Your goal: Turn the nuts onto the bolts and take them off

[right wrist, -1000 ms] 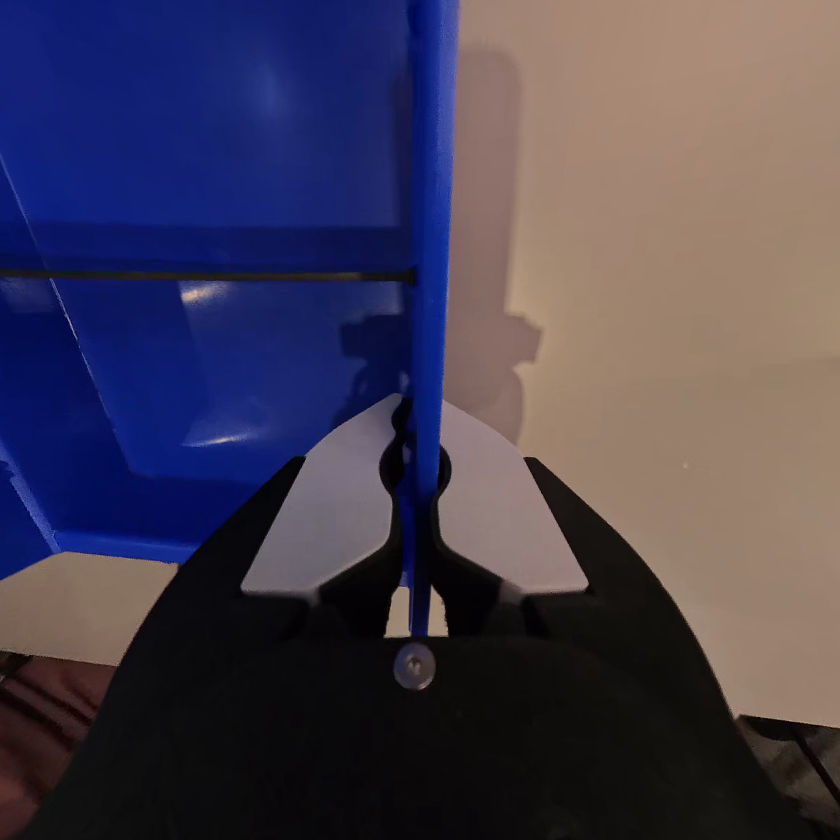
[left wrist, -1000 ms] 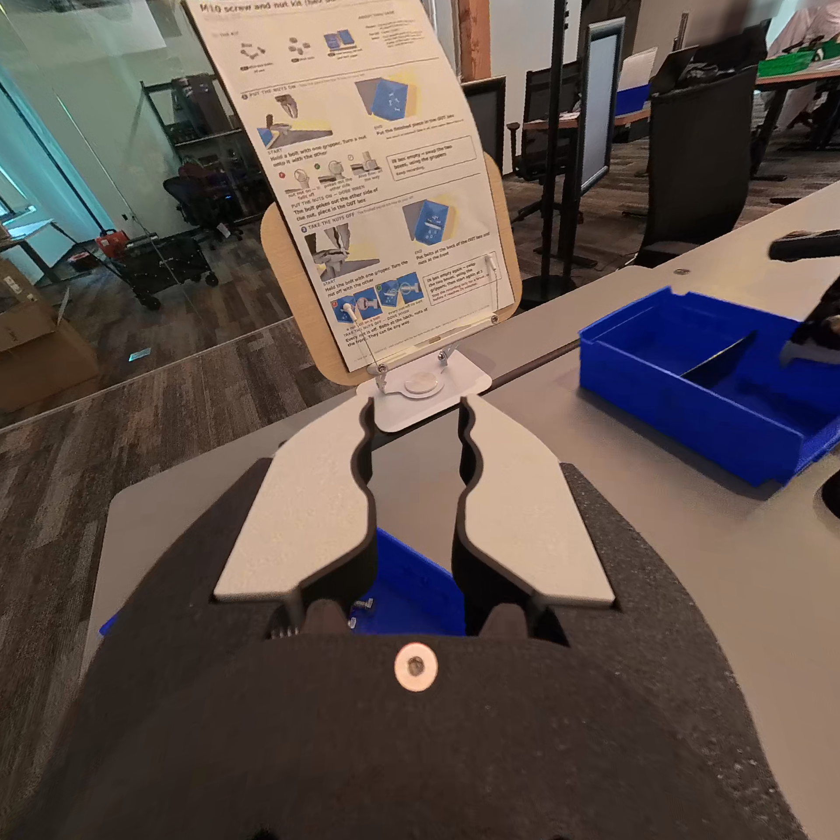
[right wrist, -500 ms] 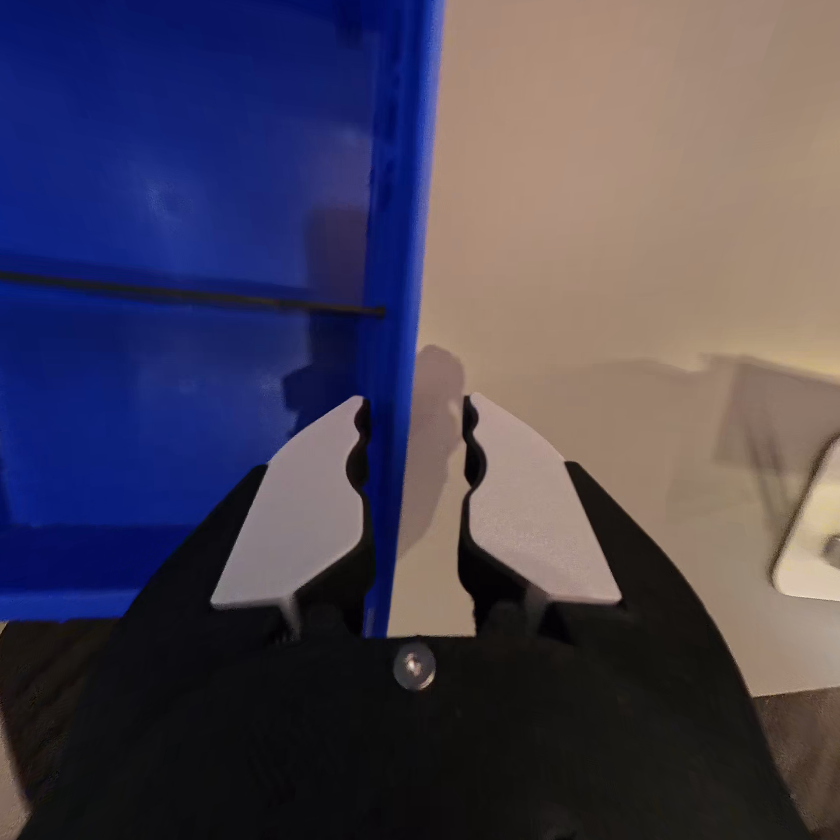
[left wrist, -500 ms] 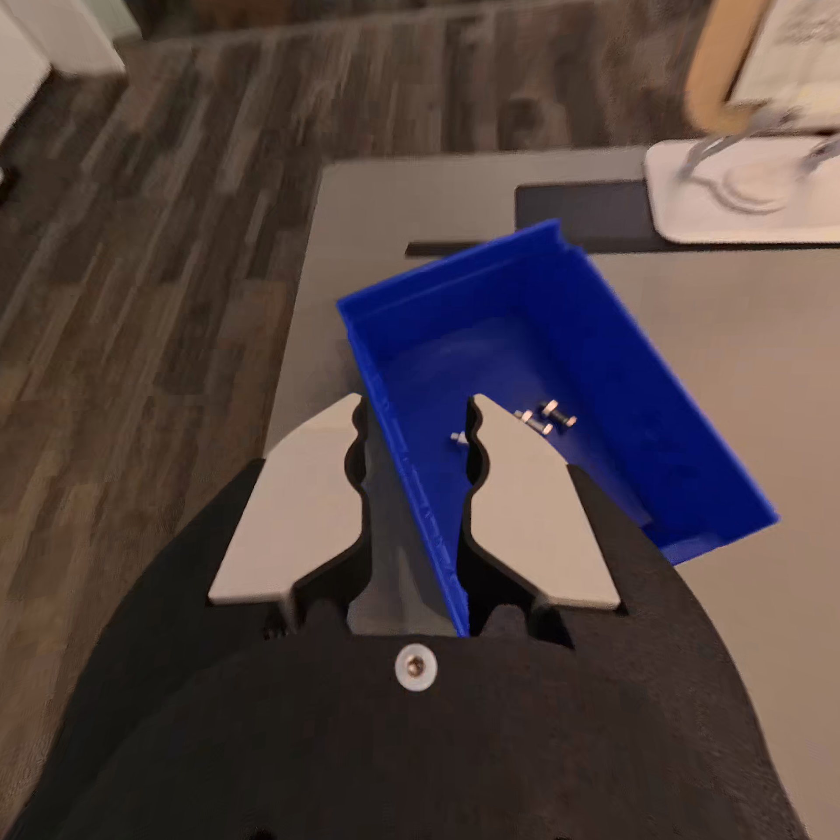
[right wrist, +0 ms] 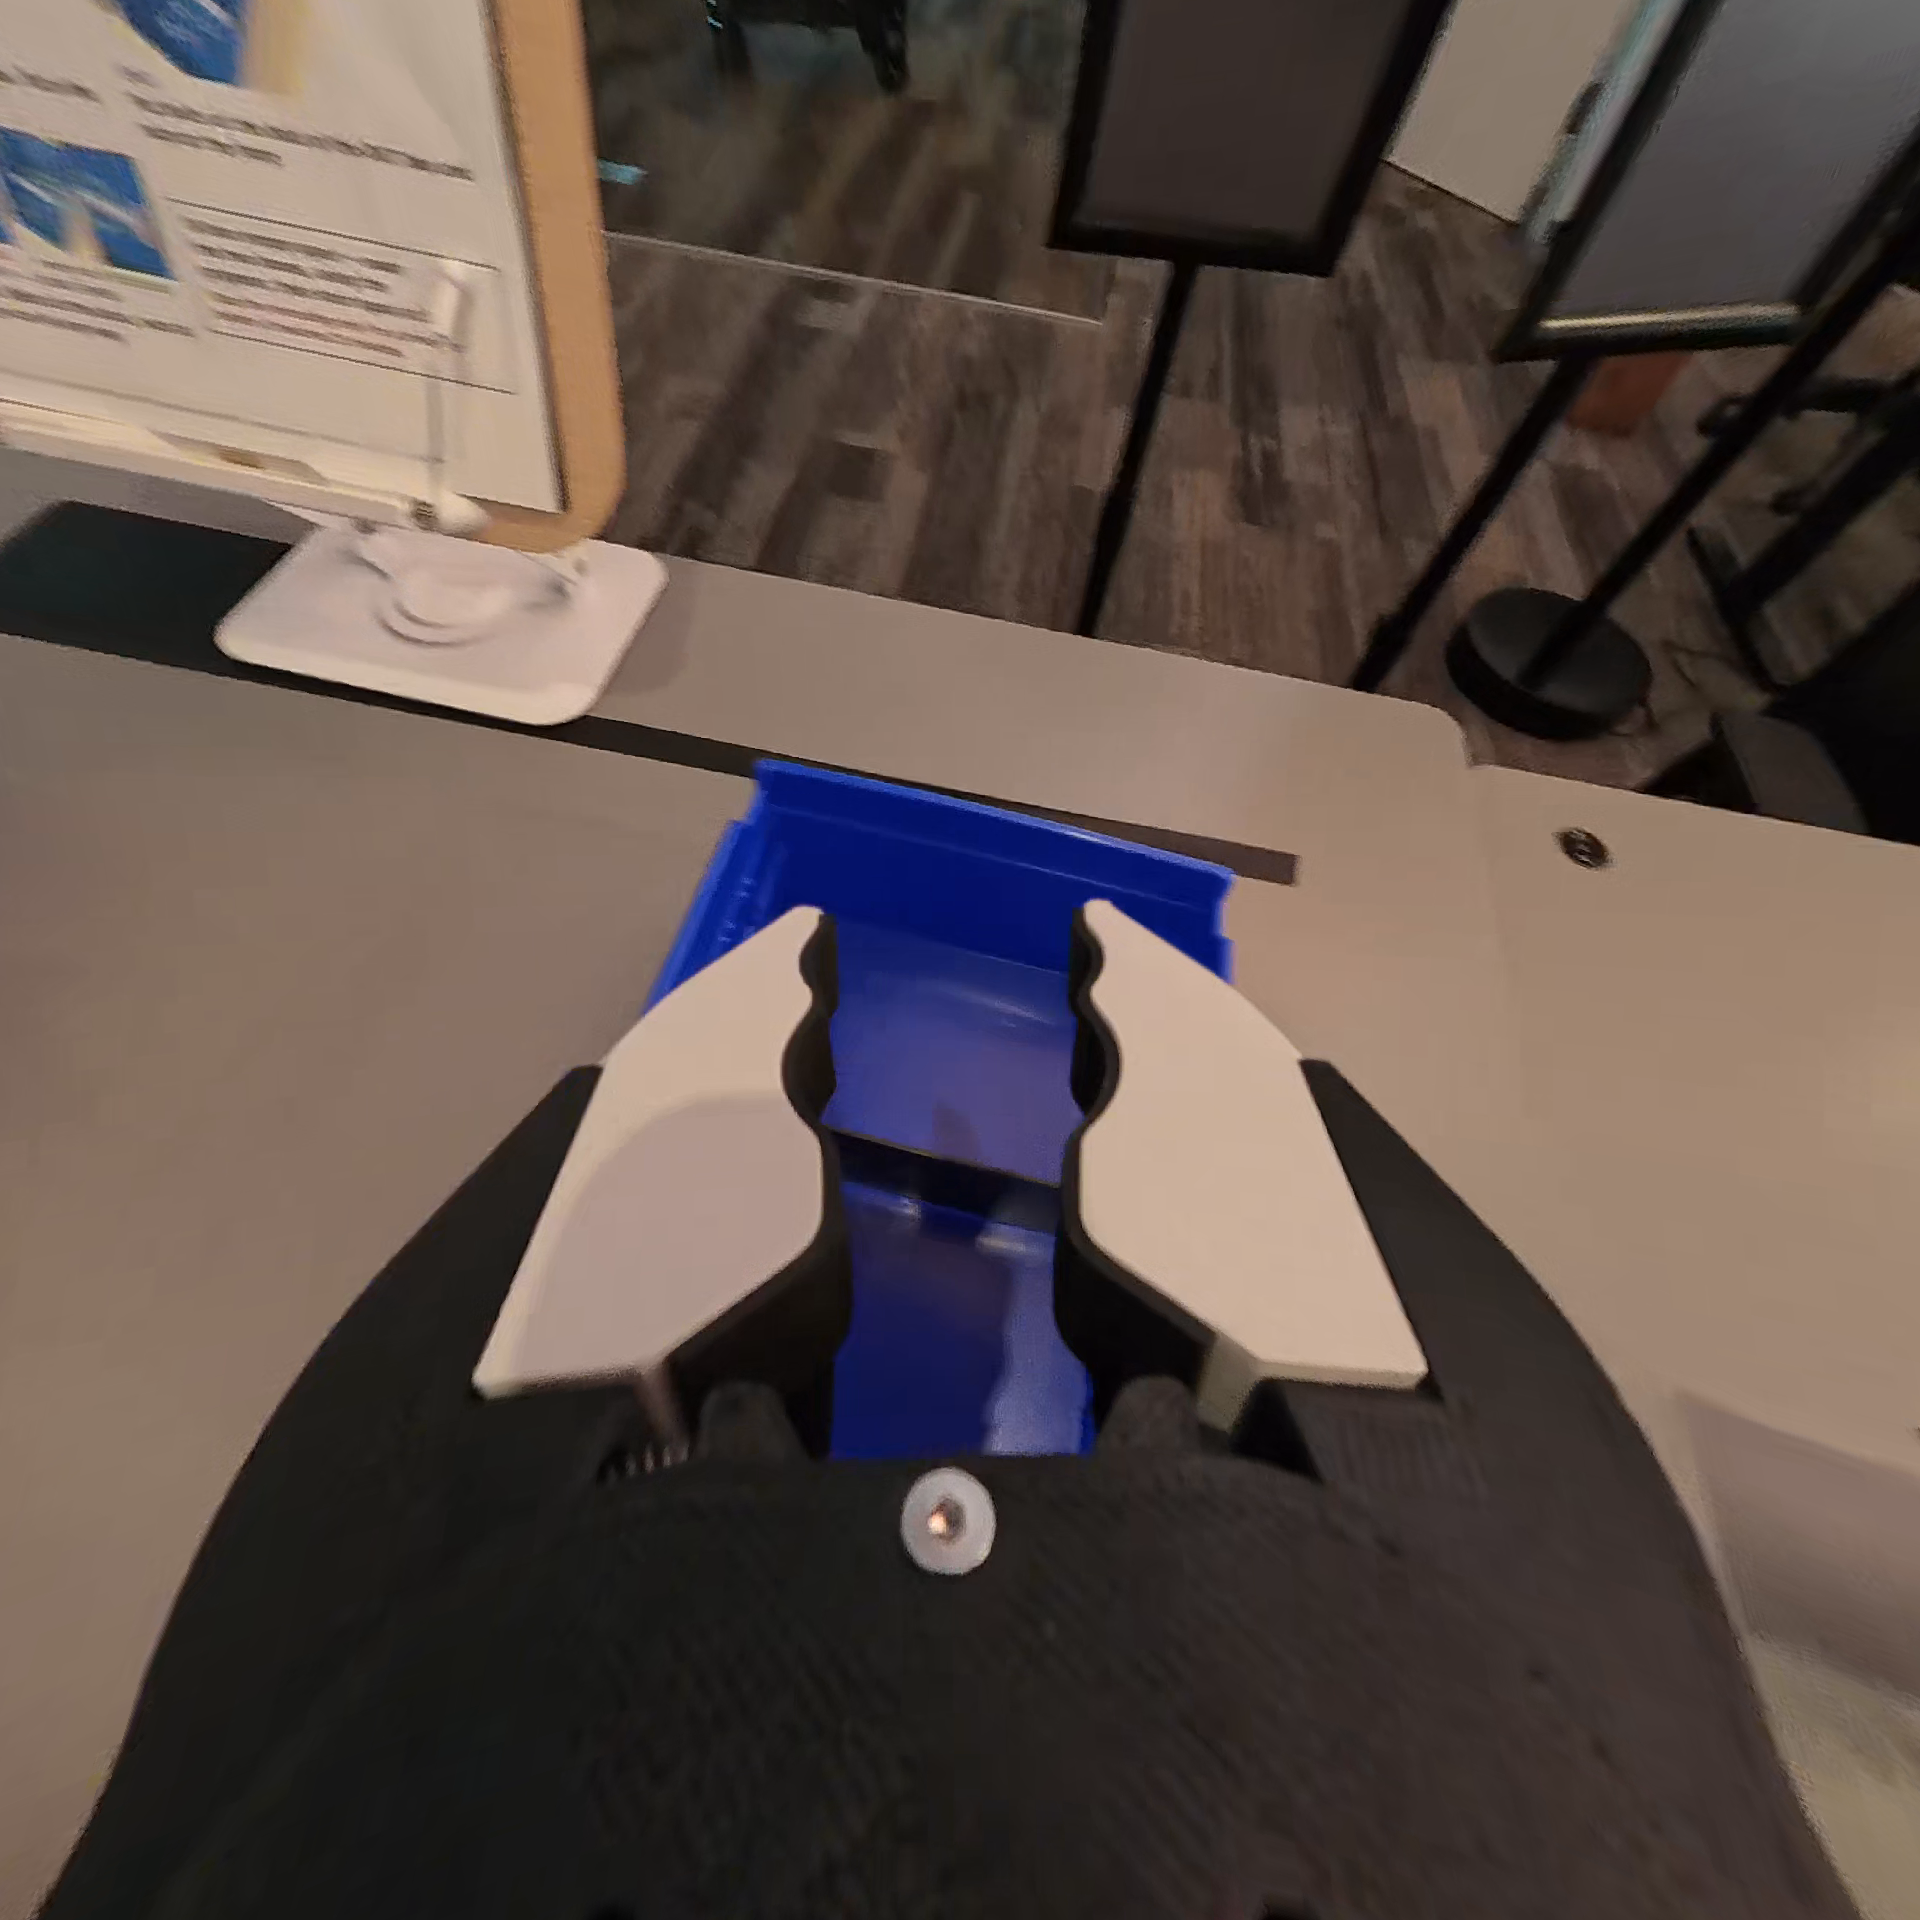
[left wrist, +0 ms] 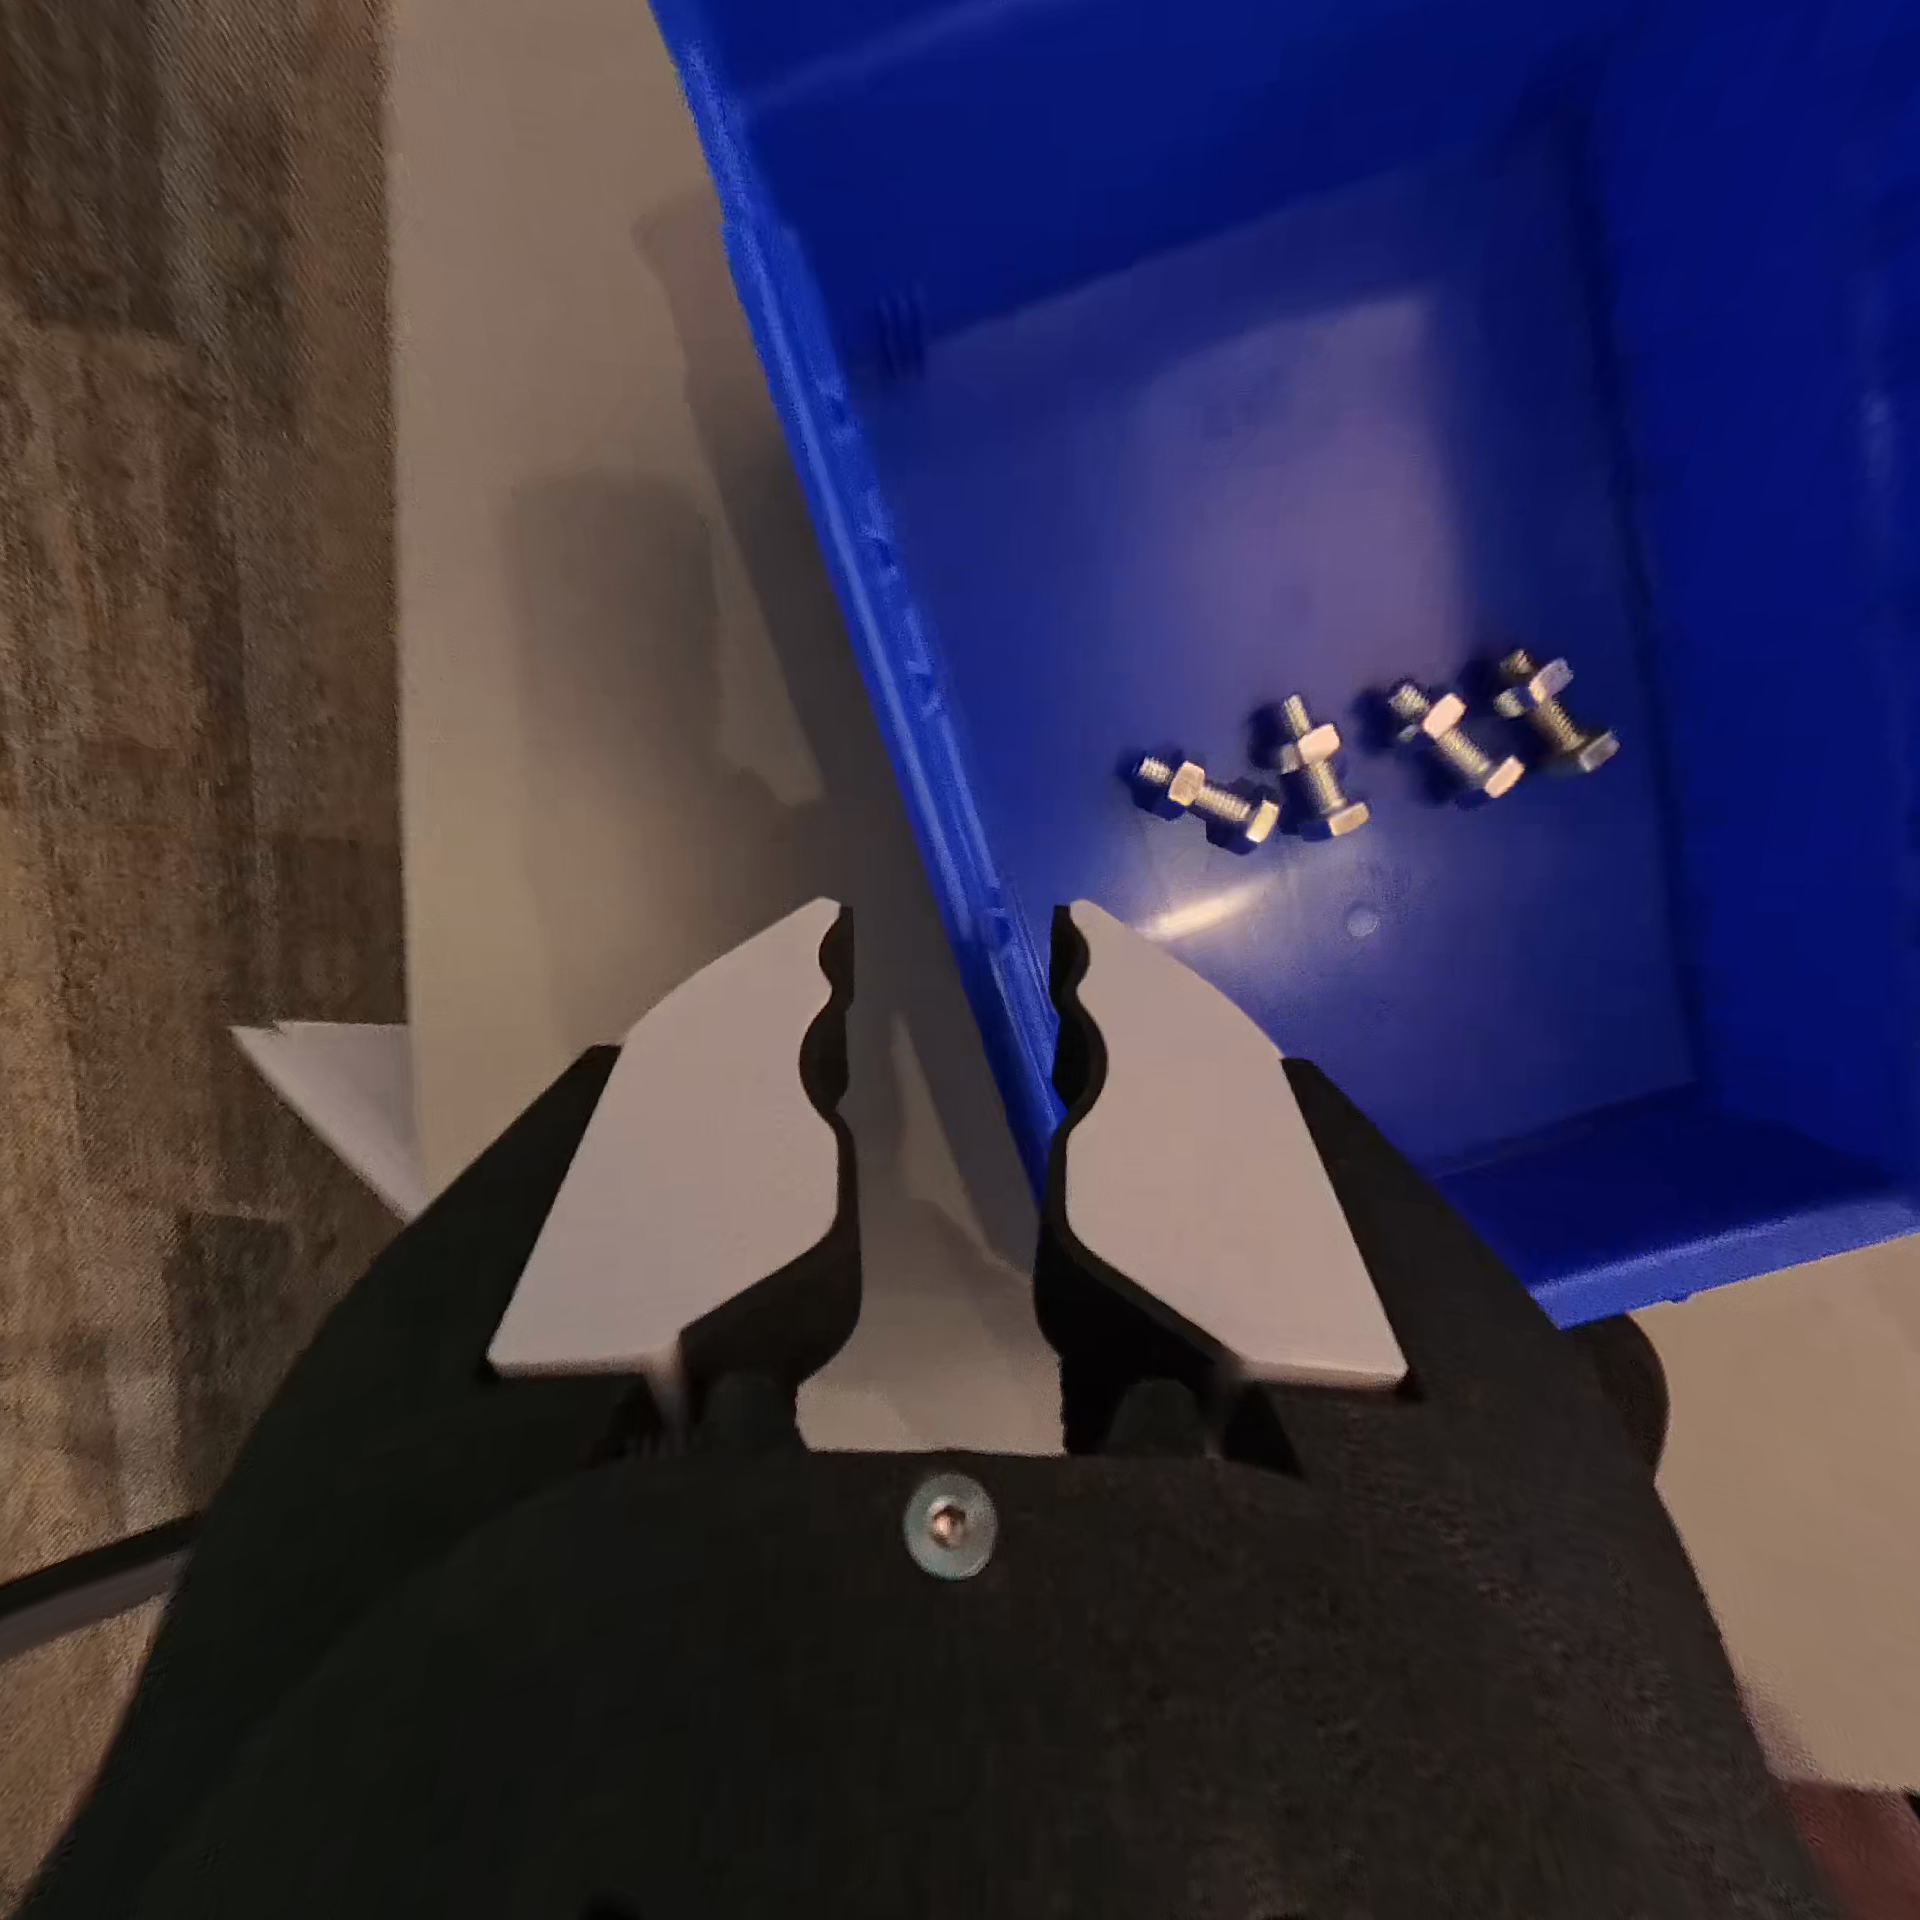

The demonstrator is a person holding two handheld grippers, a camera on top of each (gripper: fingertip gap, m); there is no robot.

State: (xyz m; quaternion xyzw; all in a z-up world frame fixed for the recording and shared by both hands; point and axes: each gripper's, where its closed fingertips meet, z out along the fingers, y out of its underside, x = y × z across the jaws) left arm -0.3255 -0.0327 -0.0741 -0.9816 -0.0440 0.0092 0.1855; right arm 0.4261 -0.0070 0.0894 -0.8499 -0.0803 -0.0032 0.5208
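Note:
In the left wrist view a blue bin (left wrist: 1195,436) holds several small silver bolts with nuts on them (left wrist: 1320,769), lying in a row on its floor. My left gripper (left wrist: 951,914) is open and empty, straddling the bin's left wall (left wrist: 914,665) near its front corner. In the right wrist view a second blue bin (right wrist: 987,852) with a black divider (right wrist: 935,1143) lies below my right gripper (right wrist: 948,914), which is open and empty above it. No bolts show in that bin.
The grey table (right wrist: 312,935) carries an instruction sheet on a wooden board with a white stand (right wrist: 447,623) at the back left. The table's left edge (left wrist: 400,623) drops to wood floor. Black sign stands (right wrist: 1548,655) are beyond the far edge. The grippers' ends are close to 75 centimetres from one another.
My left gripper has tilted down and moved in over the left bin's wall. My right gripper has let go of the right bin's wall, opened, and lifted up and back.

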